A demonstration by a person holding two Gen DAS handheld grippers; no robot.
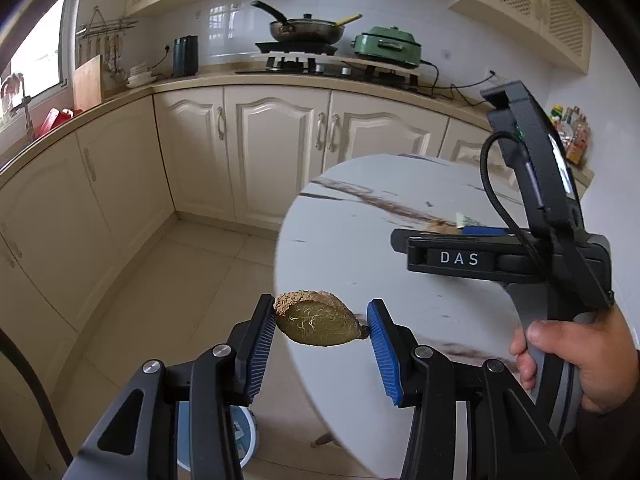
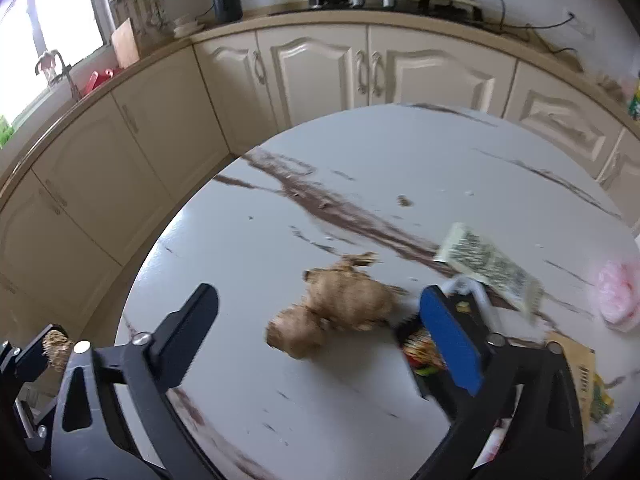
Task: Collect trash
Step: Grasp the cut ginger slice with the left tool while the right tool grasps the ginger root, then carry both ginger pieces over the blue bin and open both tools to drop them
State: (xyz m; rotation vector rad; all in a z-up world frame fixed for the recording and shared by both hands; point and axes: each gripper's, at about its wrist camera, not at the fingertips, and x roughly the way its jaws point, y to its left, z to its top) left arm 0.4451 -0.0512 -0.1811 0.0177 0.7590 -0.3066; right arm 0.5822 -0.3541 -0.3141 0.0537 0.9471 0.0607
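Note:
My left gripper (image 1: 322,326) is shut on a kiwi peel (image 1: 318,322), green-brown and fuzzy, held at the left edge of the round marble table (image 1: 360,240). A light blue trash bin (image 1: 240,432) stands on the floor below it, partly hidden by the gripper. My right gripper (image 2: 320,328) is open above the table, its fingers either side of a piece of ginger (image 2: 340,304). The right gripper also shows in the left wrist view (image 1: 460,258), held by a hand. The kiwi peel shows at the far left of the right wrist view (image 2: 56,350).
On the table lie a printed paper wrapper (image 2: 484,264), a pink plastic bag (image 2: 618,296), a yellow packet (image 2: 584,376) and a colourful wrapper (image 2: 420,354). Cream kitchen cabinets (image 1: 260,140) line the walls, with a stove and pan (image 1: 306,30) on the counter.

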